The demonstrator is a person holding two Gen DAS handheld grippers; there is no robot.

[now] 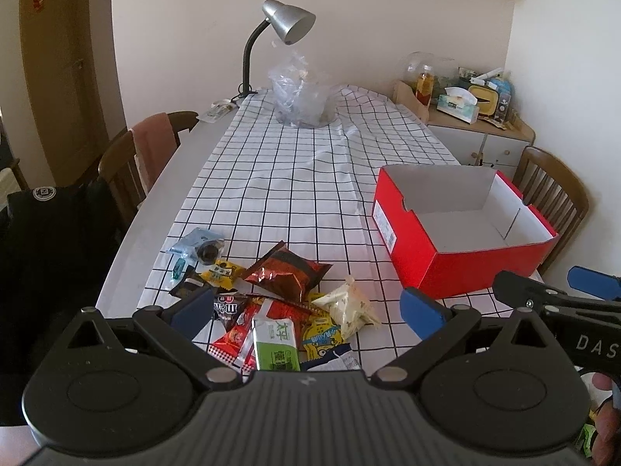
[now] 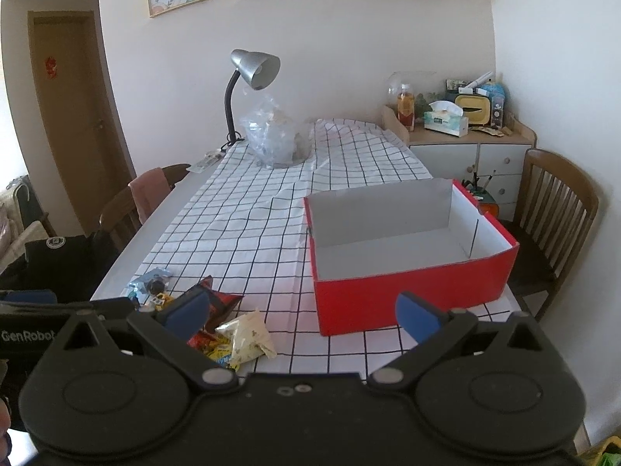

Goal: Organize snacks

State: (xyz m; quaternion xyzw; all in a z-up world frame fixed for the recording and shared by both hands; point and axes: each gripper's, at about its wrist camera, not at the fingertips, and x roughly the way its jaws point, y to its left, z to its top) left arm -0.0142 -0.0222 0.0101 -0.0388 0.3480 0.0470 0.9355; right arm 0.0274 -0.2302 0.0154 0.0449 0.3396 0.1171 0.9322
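Observation:
A heap of snack packets lies at the near left of the checked tablecloth: a shiny dark red bag (image 1: 287,272), a cream pouch (image 1: 349,305), a green and white pack (image 1: 276,343), a yellow sweet (image 1: 221,272) and a blue wrapper (image 1: 198,242). An empty red box (image 1: 462,229) with a white inside stands to the right. My left gripper (image 1: 306,308) hangs open just above the heap, holding nothing. My right gripper (image 2: 300,312) is open too, between the cream pouch (image 2: 248,336) and the red box (image 2: 411,256), and it shows at the left wrist view's right edge (image 1: 559,287).
A silver desk lamp (image 1: 283,23) and a crumpled clear plastic bag (image 1: 299,93) stand at the table's far end. Wooden chairs sit at the left (image 1: 128,167) and right (image 2: 555,209). A cluttered cabinet (image 2: 465,136) is in the far right corner.

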